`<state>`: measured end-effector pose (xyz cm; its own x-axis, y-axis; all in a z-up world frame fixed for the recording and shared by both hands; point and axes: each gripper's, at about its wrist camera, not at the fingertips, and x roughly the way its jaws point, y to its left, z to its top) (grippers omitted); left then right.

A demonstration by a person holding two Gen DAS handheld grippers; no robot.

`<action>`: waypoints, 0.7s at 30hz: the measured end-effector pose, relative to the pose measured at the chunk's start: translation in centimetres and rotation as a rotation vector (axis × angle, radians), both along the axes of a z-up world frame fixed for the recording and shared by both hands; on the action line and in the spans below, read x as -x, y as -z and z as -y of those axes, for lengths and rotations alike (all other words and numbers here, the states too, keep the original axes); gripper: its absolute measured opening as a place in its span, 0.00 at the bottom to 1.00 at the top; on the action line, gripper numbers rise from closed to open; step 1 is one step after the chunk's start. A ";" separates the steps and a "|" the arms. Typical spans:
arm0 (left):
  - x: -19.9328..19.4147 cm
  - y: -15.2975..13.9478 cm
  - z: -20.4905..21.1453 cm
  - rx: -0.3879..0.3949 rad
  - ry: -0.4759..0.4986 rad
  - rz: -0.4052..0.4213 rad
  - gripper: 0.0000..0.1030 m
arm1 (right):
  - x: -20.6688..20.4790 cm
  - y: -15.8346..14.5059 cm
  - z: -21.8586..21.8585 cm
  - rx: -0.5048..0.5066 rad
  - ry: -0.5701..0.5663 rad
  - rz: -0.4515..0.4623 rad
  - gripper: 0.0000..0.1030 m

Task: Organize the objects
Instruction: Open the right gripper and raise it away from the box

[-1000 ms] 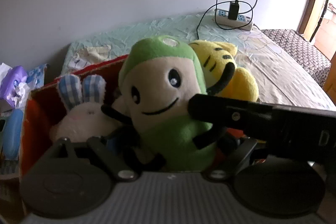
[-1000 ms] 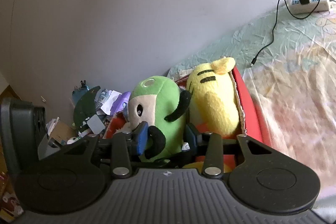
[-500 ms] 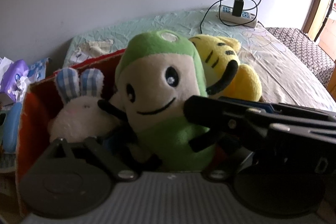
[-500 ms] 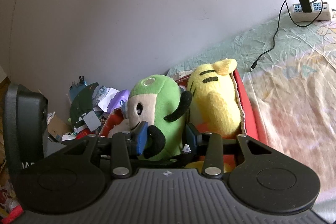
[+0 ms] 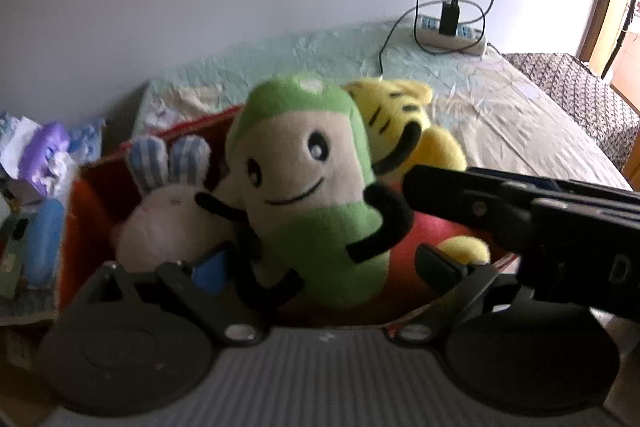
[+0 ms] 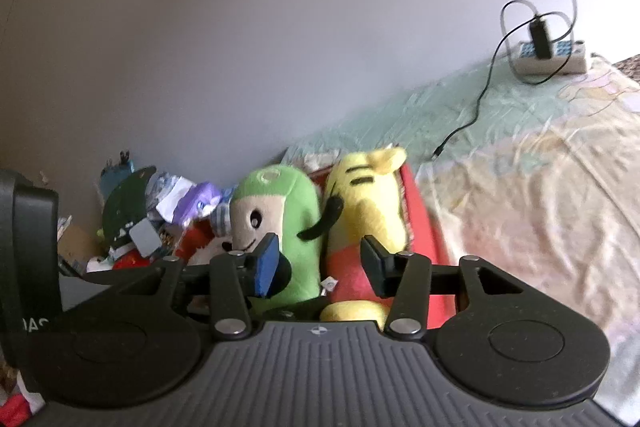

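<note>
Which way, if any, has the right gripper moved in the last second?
Yes. In the left wrist view the right gripper has drawn back rightward off the green plush, which stays put in the red box.

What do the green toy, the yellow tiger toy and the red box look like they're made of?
Green plush toy: soft fleece fabric, matte and fuzzy, with stitched-looking face details. Yellow tiger plush: similar short-pile plush, with black stripes. Red box: likely cardboard, judging by its thin, stiff wall and pale raw edge, though blur leaves that open.
</note>
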<state>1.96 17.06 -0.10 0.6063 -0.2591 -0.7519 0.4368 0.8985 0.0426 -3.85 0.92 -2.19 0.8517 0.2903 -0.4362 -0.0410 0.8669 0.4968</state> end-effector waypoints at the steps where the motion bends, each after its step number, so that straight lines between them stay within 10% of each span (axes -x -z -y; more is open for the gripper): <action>1: 0.3 -0.4 0.1 -0.001 -0.003 0.017 0.94 | 0.4 -0.3 0.3 0.001 0.017 0.006 0.48; 21: 3.8 -1.8 7.2 -0.077 0.076 0.069 0.98 | 5.2 0.2 5.4 0.229 0.501 -0.216 0.64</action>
